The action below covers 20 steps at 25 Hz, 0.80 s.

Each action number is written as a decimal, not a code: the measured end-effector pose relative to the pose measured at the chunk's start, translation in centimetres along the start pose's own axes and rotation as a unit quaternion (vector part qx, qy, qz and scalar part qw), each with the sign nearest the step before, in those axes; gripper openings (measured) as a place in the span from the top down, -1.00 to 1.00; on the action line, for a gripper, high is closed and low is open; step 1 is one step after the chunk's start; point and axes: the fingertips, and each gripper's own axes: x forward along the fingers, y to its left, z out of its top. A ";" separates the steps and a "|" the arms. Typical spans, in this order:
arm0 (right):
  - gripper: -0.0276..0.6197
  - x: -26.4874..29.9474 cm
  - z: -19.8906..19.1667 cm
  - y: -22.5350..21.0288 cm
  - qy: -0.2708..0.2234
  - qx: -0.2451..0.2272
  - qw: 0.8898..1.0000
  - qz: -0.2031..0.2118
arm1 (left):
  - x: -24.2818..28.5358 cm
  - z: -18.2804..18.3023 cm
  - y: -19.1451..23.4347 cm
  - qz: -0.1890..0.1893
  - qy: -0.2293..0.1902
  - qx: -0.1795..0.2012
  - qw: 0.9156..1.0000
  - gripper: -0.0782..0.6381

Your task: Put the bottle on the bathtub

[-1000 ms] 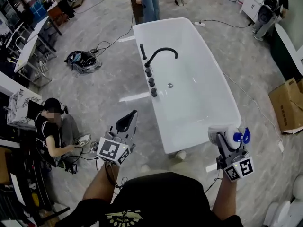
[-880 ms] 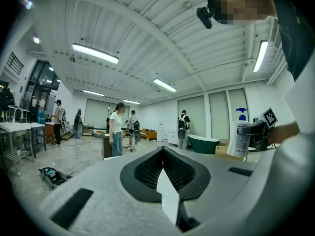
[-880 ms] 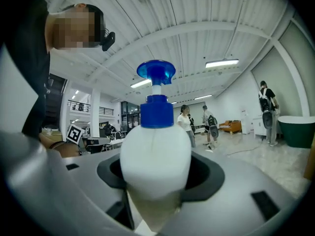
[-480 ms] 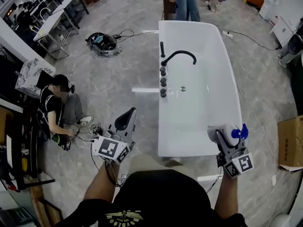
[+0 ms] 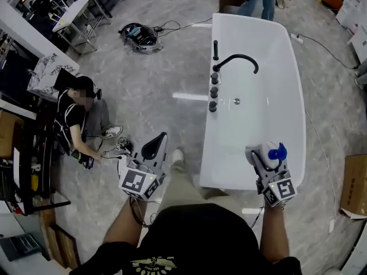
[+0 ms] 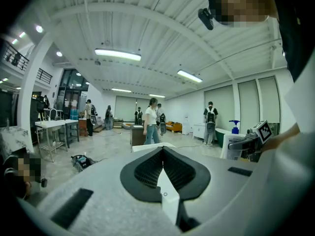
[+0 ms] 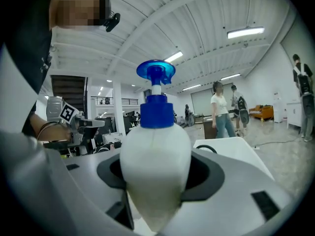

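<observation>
I've brought bottle [image 5: 269, 153], pinched in right gripper [image 5: 262, 161], over bathtub [image 5: 209, 148] near rim, 5 o'clock; release near. Left gripper [image 5: 153, 148] pressed together, empty.

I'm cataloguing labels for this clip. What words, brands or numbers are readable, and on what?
No text is readable.
On the bottle: no label showing.
Cubes on the left gripper and right gripper: black-and-white square patterns, no letters.
Print on the person's shirt: too small to read.

Seated person [image 5: 77, 116], cardboard box [image 5: 354, 177]
</observation>
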 end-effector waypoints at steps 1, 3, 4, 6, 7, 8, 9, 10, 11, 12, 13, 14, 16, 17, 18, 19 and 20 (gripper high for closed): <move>0.10 0.8 -0.7 0.4 0.003 0.000 1.000 0.002 | 0.7 -0.4 0.3 -0.006 0.002 -0.003 1.000 0.76; 0.10 2.4 -2.0 0.8 0.013 0.002 1.000 -0.001 | 2.1 -0.9 0.9 -0.024 0.002 -0.002 1.000 0.76; 0.10 3.2 -2.7 0.9 0.021 0.004 1.000 -0.008 | 2.9 -1.0 1.2 -0.034 0.002 0.002 0.999 0.76; 0.10 4.7 -4.2 0.4 0.041 0.010 0.999 -0.034 | 4.9 -1.4 2.1 -0.053 0.005 0.006 0.999 0.76; 0.10 5.3 -5.0 -0.1 0.050 0.017 0.997 -0.051 | 5.9 -1.7 2.7 -0.061 0.008 0.006 0.998 0.76; 0.10 5.9 -5.7 -0.5 0.057 0.025 0.996 -0.065 | 6.9 -2.1 3.3 -0.068 0.013 0.004 0.998 0.76; 0.10 6.6 -6.4 -0.8 0.060 0.033 0.995 -0.076 | 7.8 -2.4 3.9 -0.075 0.019 0.004 0.997 0.76; 0.10 7.3 -7.0 -1.1 0.062 0.041 0.994 -0.085 | 8.6 -2.7 4.7 -0.081 0.026 0.005 0.996 0.76; 0.10 8.1 -7.5 -1.3 0.064 0.046 0.992 -0.095 | 9.4 -2.9 5.6 -0.088 0.033 0.006 0.996 0.76; 0.10 9.0 -7.9 -1.4 0.065 0.050 0.991 -0.105 | 10.1 -3.0 6.4 -0.095 0.039 0.006 0.995 0.76; 0.10 9.8 -8.5 -1.5 0.066 0.056 0.990 -0.114 | 10.7 -3.1 7.3 -0.102 0.044 0.006 0.994 0.76; 0.10 10.7 -9.1 -1.4 0.066 0.066 0.988 -0.123 | 11.0 -3.2 8.2 -0.109 0.049 0.005 0.993 0.76; 0.10 12.4 -10.6 -1.5 0.068 0.088 0.984 -0.136 | 11.8 -4.0 9.7 -0.122 0.057 0.002 0.991 0.76; 0.10 13.3 -11.6 -1.7 0.073 0.094 0.983 -0.143 | 12.4 -4.5 10.4 -0.128 0.060 0.001 0.990 0.76; 0.10 14.2 -12.7 -1.8 0.078 0.094 0.981 -0.149 | 13.1 -4.9 11.0 -0.134 0.063 0.001 0.989 0.76; 0.10 15.1 -13.7 -2.0 0.083 0.091 0.980 -0.154 | 13.8 -5.3 11.5 -0.140 0.065 0.001 0.988 0.76; 0.10 16.1 -14.5 -2.0 0.084 0.086 0.980 -0.156 | 14.5 -5.7 12.0 -0.145 0.066 0.001 0.987 0.76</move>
